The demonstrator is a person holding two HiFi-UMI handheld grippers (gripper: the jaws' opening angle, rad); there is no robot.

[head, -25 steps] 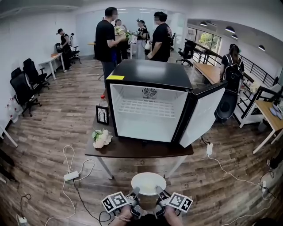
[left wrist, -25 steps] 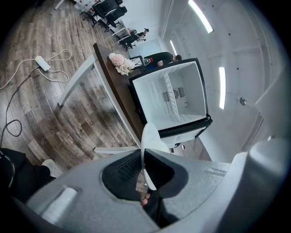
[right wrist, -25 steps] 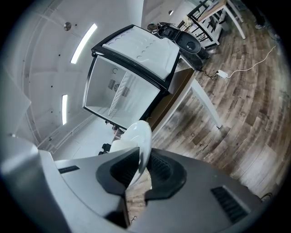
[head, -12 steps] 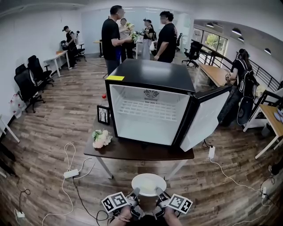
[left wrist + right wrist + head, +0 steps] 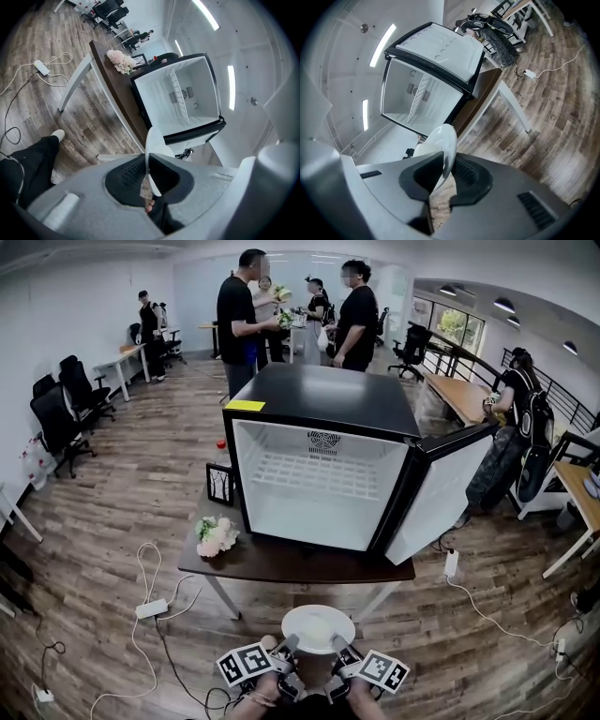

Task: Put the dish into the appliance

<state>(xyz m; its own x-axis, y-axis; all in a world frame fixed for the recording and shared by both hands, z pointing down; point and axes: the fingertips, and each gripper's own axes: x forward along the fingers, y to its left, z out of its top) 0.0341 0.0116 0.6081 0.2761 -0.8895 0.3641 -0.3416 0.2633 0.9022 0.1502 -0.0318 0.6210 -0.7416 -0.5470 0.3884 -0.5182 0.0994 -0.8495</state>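
Note:
A white plate [image 5: 318,627] hangs level in front of me, below the table's front edge. My left gripper [image 5: 286,648] is shut on its near left rim, and my right gripper [image 5: 337,646] is shut on its near right rim. In the left gripper view the plate [image 5: 153,157] shows edge-on between the dark pads; the right gripper view shows the plate [image 5: 443,146] the same way. The black mini fridge [image 5: 319,456] stands on the dark table [image 5: 281,562], its door [image 5: 439,491] swung open to the right. Its white inside holds a wire shelf [image 5: 309,471] and nothing else.
A pale flower bunch [image 5: 216,533] and a small black frame [image 5: 218,484] sit on the table left of the fridge. White cables and a power strip [image 5: 150,610] lie on the wood floor at left. Several people stand behind the fridge; office chairs [image 5: 58,423] line the left wall.
The fridge and table have shifted slightly down and nearer in the head view. Both grippers keep the same hold on the plate.

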